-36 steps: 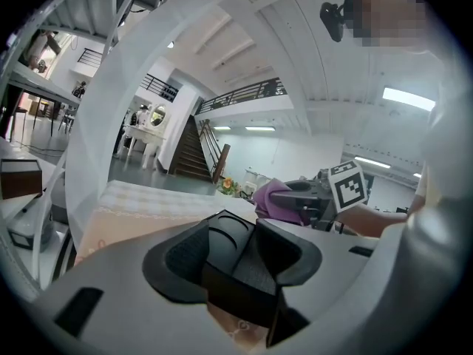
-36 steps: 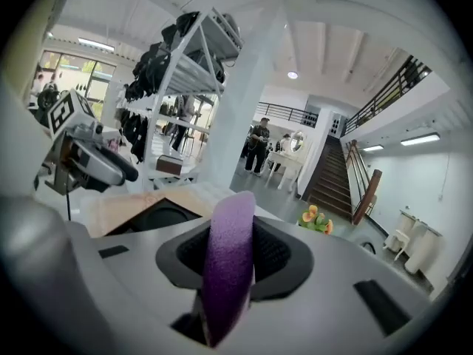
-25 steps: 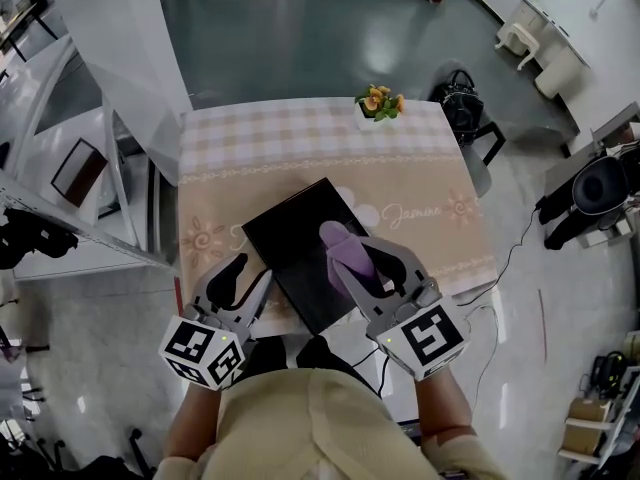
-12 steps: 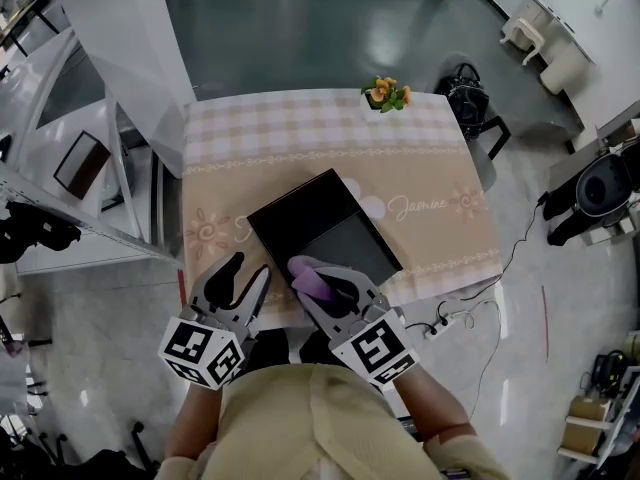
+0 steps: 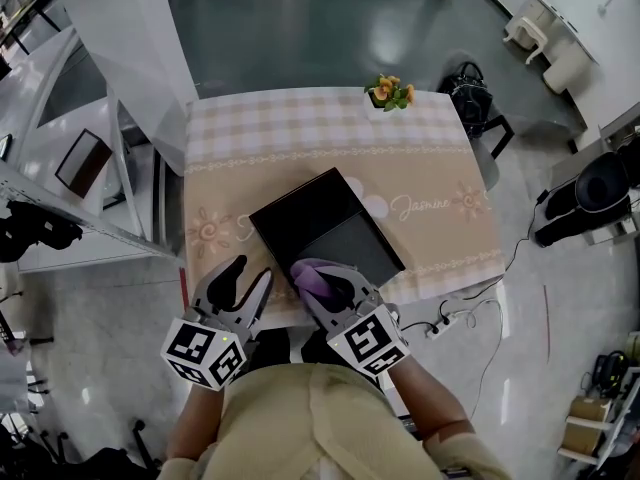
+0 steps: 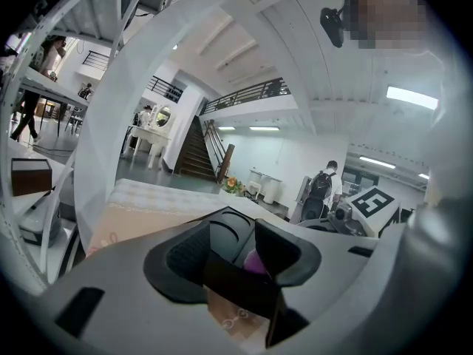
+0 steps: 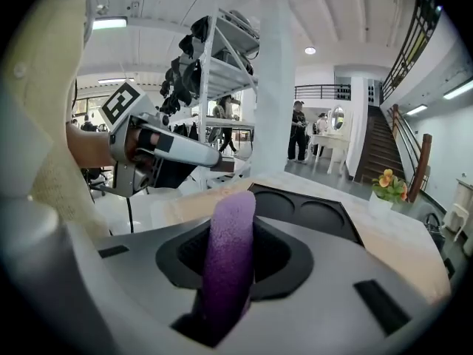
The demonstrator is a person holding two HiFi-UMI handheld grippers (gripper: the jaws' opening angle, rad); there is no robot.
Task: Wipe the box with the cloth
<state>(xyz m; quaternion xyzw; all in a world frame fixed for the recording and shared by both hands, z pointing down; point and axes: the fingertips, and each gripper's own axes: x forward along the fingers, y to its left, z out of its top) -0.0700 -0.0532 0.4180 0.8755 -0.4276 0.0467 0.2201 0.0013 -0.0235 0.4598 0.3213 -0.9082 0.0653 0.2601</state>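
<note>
A flat black box (image 5: 318, 223) with round recesses lies slantwise on the beige tablecloth (image 5: 430, 168). My right gripper (image 5: 322, 280) is over the box's near corner, shut on a rolled purple cloth (image 5: 313, 272) that touches the box top. The right gripper view shows the cloth (image 7: 229, 261) standing between the jaws, with the box (image 7: 314, 214) beyond it. My left gripper (image 5: 245, 280) sits at the box's near-left edge, fingers apart. In the left gripper view the box's corner (image 6: 240, 291) reaches in between the jaws, with the cloth (image 6: 255, 259) behind it.
A small pot of orange flowers (image 5: 388, 94) stands at the table's far edge. White shelving (image 5: 90, 168) rises close on the left. A black bag on a chair (image 5: 465, 100) is at the far right corner. A cable and power strip (image 5: 450, 320) lie on the floor.
My right gripper has drawn the purple cloth across the box top, from its middle right back to the near-left corner. The left gripper has stayed in place.
</note>
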